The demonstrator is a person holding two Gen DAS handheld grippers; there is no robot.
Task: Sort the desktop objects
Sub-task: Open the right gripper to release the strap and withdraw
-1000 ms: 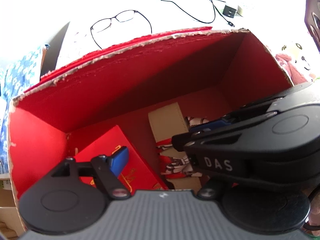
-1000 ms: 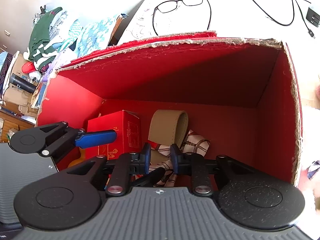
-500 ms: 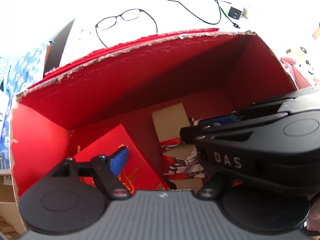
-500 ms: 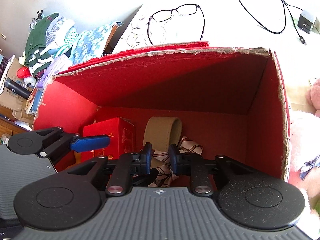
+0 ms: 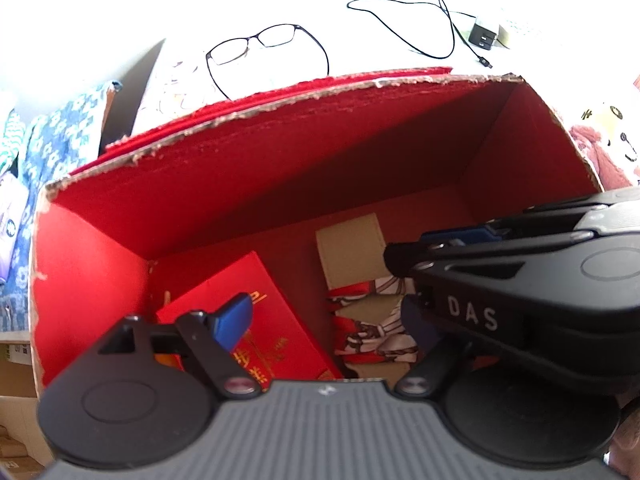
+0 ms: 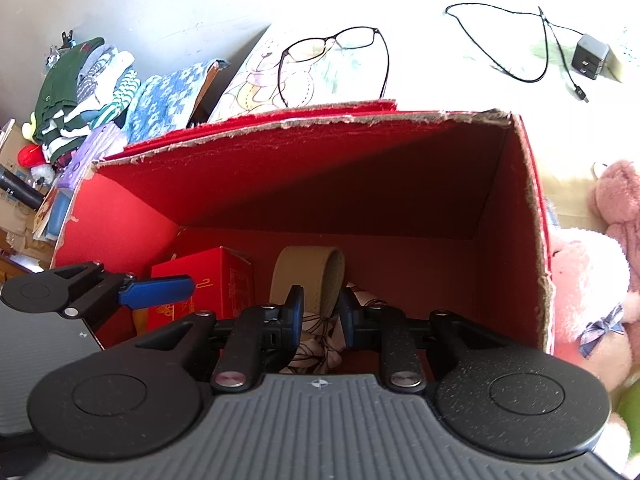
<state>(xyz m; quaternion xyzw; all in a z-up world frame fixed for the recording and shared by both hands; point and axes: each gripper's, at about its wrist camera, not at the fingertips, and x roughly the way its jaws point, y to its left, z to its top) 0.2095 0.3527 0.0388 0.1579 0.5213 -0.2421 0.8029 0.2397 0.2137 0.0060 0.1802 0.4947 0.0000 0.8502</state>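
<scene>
Red box (image 5: 280, 184) interior, small red carton (image 5: 264, 320), right gripper (image 5: 404, 268) marked "DAS"

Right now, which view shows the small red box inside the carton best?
The left wrist view: the small red box shows its whole top face with gold lettering, only partly crossed by the left gripper's blue finger. The right wrist view shows the box from the side, partly behind that same finger, on the carton floor.
</scene>
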